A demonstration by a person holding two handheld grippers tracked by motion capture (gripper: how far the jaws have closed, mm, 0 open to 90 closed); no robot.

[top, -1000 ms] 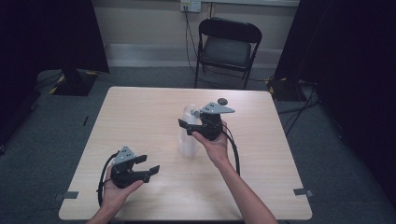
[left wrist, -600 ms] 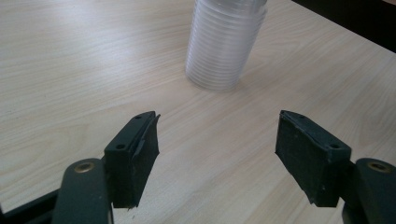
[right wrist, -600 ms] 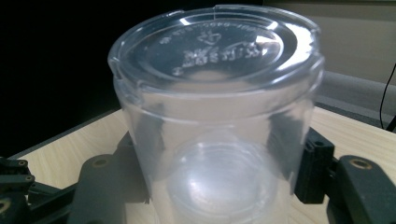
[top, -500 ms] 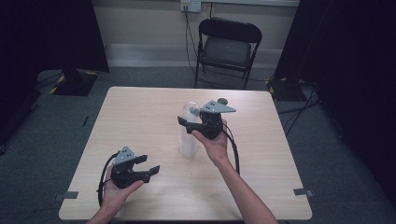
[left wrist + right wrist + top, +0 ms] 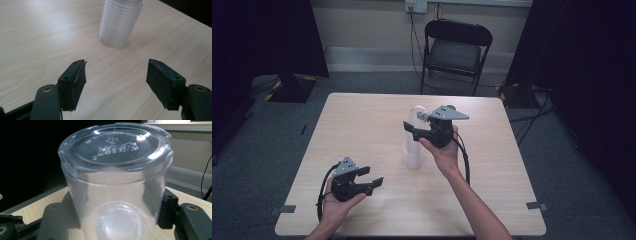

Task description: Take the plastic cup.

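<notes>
A tall stack of clear plastic cups stands upside down near the middle of the wooden table. My right gripper reaches it from the right at its upper end. In the right gripper view the top cup sits bottom-up between the jaws, which have just been closing and now press its sides. My left gripper rests in a hand at the front left, jaws open and empty, pointing toward the stack; its open gap frames bare tabletop.
A black folding chair stands beyond the table's far edge. Dark curtains hang at both sides of the room. Cables trail from both grippers, and a cable lies on the floor by the chair.
The right gripper has shifted only slightly at the top of the stack. The left hand and its gripper have stayed put.
</notes>
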